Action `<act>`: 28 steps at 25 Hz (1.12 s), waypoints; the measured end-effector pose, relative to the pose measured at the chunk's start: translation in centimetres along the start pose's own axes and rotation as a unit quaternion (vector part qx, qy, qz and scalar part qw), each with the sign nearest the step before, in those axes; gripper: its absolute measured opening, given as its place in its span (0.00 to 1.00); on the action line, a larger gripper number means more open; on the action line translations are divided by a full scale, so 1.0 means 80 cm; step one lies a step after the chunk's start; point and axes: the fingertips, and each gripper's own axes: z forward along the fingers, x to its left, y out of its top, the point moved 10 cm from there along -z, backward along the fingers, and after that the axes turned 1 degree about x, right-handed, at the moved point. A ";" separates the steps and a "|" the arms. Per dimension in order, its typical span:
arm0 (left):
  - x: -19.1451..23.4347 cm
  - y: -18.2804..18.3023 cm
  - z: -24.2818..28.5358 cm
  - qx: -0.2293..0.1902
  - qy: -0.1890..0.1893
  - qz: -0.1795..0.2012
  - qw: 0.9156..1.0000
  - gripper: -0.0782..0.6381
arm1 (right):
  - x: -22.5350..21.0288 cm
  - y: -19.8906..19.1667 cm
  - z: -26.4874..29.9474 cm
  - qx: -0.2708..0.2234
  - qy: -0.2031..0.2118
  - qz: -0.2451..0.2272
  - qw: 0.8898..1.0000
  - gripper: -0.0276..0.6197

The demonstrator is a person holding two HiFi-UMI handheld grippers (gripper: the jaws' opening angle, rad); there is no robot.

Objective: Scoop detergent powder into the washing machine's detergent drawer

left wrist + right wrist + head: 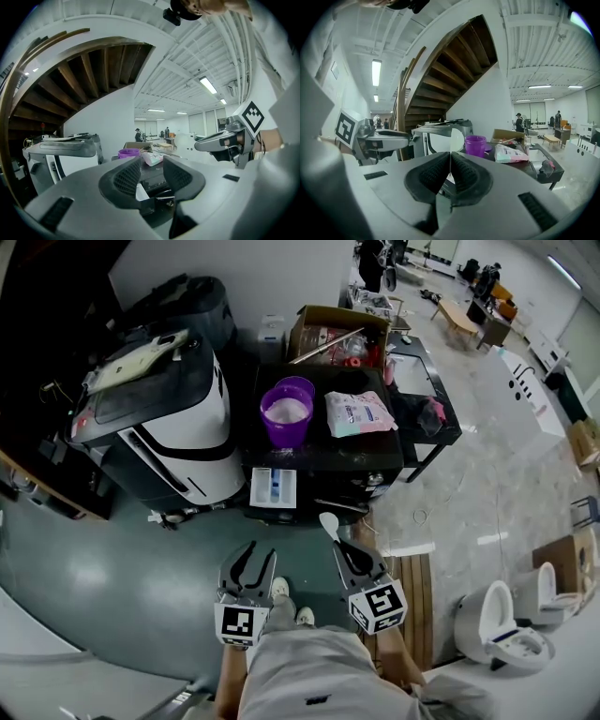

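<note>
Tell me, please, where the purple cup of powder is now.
In the head view, the purple cup stands centre-left on the black cart, between the white appliance and the detergent bag, just beyond the detergent drawer.

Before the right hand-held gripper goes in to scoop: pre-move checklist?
1. White spoon clamped in right hand-held gripper: ok.
2. Spoon free of powder: cannot tell.
3. Purple cup uncovered, with white powder inside: ok.
4. Detergent drawer pulled out, compartments open upward: ok.
5. Left hand-held gripper open and empty, held low, clear of the cup: ok.
</note>
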 end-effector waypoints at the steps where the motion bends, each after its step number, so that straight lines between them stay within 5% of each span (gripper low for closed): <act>1: 0.006 0.000 0.008 -0.001 -0.003 0.000 1.000 0.33 | -0.003 0.002 0.006 0.000 -0.004 -0.001 1.000 0.05; 28: 0.186 -0.002 0.179 -0.018 -0.081 -0.017 0.996 0.33 | -0.039 0.064 0.194 0.034 -0.085 -0.004 0.996 0.05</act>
